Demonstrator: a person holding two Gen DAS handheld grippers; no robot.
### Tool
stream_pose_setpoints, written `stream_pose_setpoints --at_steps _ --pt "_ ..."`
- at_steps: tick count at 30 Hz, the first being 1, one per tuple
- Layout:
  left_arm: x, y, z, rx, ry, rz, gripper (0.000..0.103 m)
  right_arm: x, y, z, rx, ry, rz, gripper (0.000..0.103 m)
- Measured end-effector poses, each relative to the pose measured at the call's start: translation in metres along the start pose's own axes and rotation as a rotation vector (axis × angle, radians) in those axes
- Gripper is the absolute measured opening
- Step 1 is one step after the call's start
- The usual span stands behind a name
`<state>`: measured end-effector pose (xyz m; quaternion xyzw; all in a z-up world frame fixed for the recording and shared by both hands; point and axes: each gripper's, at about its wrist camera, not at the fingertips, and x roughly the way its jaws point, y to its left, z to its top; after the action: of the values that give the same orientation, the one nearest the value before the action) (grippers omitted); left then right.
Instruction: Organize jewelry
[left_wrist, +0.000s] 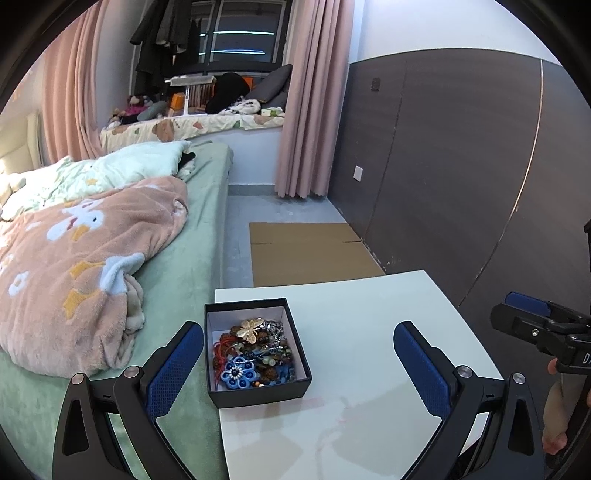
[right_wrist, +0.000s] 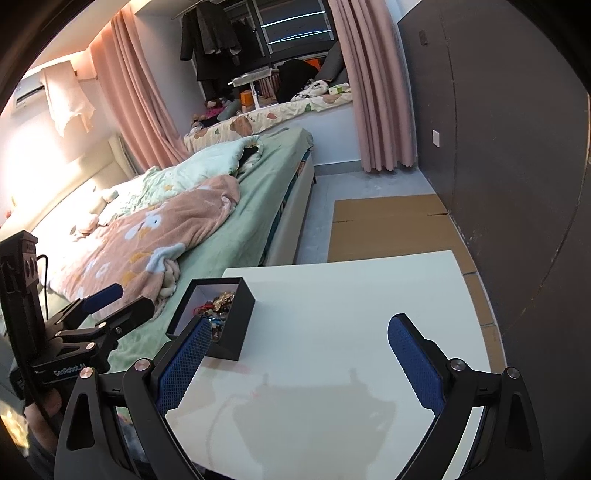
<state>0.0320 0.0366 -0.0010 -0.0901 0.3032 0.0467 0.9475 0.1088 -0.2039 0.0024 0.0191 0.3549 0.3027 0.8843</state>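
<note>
- Jewelry (left_wrist: 255, 354) lies heaped in a small black box (left_wrist: 295, 345) on the white desk (left_wrist: 369, 332), not between any fingers; both grippers are empty.
- Left gripper (left_wrist: 298, 363) has its blue-padded fingers (left_wrist: 173, 369) spread wide, one on each side of the box in its own view, held above and short of it without touching.
- Right gripper (right_wrist: 300, 360) is spread just as wide over bare desk, with the box just beyond its left finger (right_wrist: 184, 365); nothing sits between its pads.
- Inside the box I can make out a gold butterfly piece (left_wrist: 254, 328), a blue flower-shaped piece (left_wrist: 236, 373), red cord and dark beads, all tangled together in one pile.
- The box stands open, no lid in view, at the desk's near-left corner beside the bed (left_wrist: 177, 266). No loose jewelry shows on the rest of the desk.
- Stage is ambiguous: everything gathered in the box could be a finished tidy-up, or a jumble waiting to be sorted out onto the desk. The pictures do not settle which.
- Any pick from the pile would call for narrowing the fingers onto a single piece and lifting slowly, since the cords and beads look likely to drag neighbours along; steadying the light box with the other gripper would probably help.
</note>
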Motion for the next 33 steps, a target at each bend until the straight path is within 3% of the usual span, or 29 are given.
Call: stream_pose_setpoints --at_steps 33 --pt "-0.0037 0.0068 0.0015 -0.018 -0.004 -0.01 0.103 0.0037 0.0009 -0.0019 0.01 0.012 -0.036 0.097"
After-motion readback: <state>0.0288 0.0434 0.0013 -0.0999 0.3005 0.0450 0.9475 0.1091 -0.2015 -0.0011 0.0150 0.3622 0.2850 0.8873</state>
